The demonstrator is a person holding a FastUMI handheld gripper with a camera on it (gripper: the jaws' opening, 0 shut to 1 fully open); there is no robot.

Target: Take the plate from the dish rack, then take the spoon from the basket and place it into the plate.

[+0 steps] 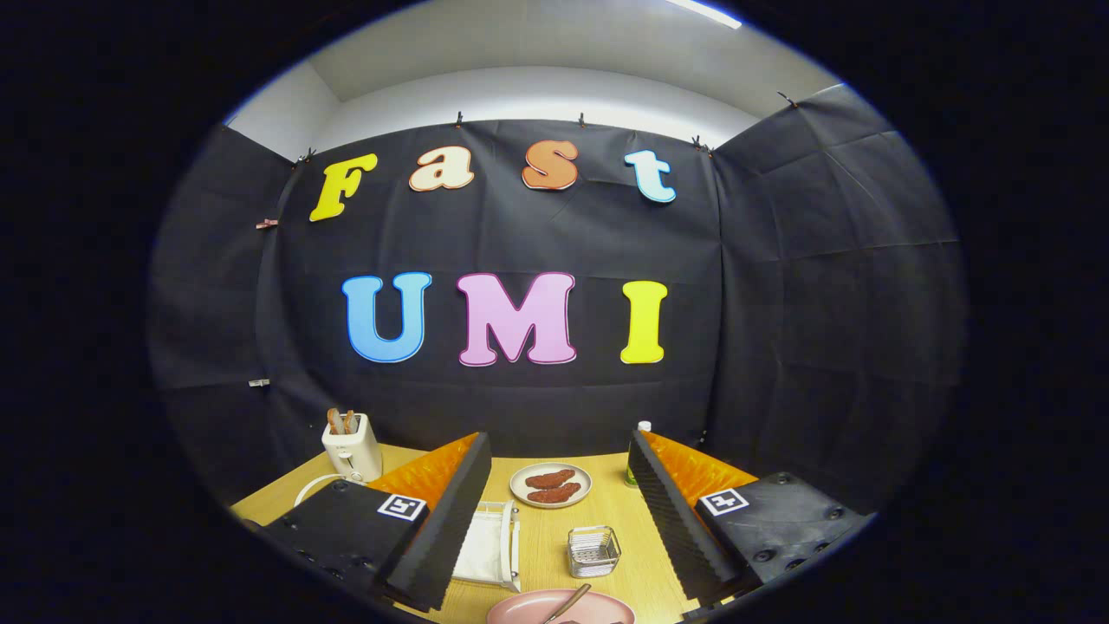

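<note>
- One spoon (567,601) already lies in the pink plate (520,609), so the job looks done.
- Gripper (554,520) spread wide, holding nothing, basket (593,551) emptied.

A pink plate (528,609) with a brown-handled spoon (567,602) is seen on the light wood-grain table (628,520). Reddish-brown pieces are borne by a cream plate (522,490); the toaster (353,448) is white, the wire basket (593,551) silvery.

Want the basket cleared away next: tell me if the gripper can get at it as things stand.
Probably yes. The gripper is open with nothing held, and the basket sits on the table between its fingers, just beyond the pink plate holding the spoon. Nothing blocks it.
</note>
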